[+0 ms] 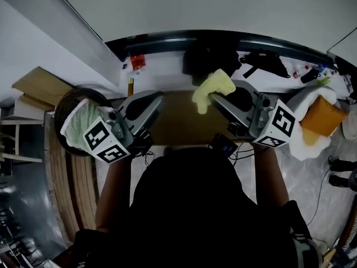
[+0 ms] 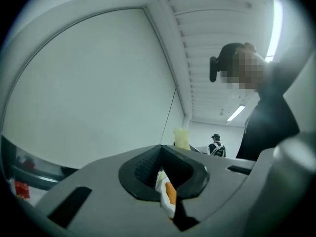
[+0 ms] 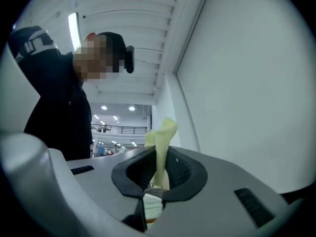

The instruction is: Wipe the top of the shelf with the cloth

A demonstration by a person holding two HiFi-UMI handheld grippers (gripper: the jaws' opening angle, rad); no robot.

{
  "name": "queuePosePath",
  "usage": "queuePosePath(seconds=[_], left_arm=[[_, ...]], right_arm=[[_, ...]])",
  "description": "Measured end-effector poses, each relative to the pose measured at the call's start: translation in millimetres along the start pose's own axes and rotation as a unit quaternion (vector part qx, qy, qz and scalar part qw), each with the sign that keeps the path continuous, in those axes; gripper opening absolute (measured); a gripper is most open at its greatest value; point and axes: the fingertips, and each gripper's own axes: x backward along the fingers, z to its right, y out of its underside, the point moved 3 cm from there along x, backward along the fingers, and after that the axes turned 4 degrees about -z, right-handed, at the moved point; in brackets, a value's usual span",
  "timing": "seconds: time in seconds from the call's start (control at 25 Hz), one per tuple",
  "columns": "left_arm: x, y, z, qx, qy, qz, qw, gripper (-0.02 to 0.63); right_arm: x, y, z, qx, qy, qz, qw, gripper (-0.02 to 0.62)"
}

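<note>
The yellow cloth [image 1: 213, 88] is pinched in my right gripper [image 1: 216, 98], which is shut on it and raised over the brown shelf top [image 1: 178, 121]. In the right gripper view the cloth [image 3: 160, 142] sticks up from between the closed jaws of the right gripper [image 3: 158, 151], which points toward the ceiling. My left gripper [image 1: 157, 97] is held up on the other side of the shelf top, shut with nothing in it. In the left gripper view its jaws meet at the tip of the left gripper [image 2: 160, 148], and the cloth [image 2: 181, 138] shows just beyond.
A dark round basket [image 1: 66, 102] holding a white-green cloth stands at the left. An orange cushion [image 1: 322, 119] lies at the right. A black bag [image 1: 209, 57] and small items sit on the white ledge behind the shelf. A white wall rises beyond.
</note>
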Motion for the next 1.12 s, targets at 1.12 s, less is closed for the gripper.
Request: queuePosePath(seconds=[1.12], left_arm=[[22.5, 28.4, 77.6, 0.046, 0.063, -0.026, 0.9966, 0.011]], right_arm=[[41.3, 34.6, -57.8, -0.109, -0.057, 0.016, 0.992, 0.049]])
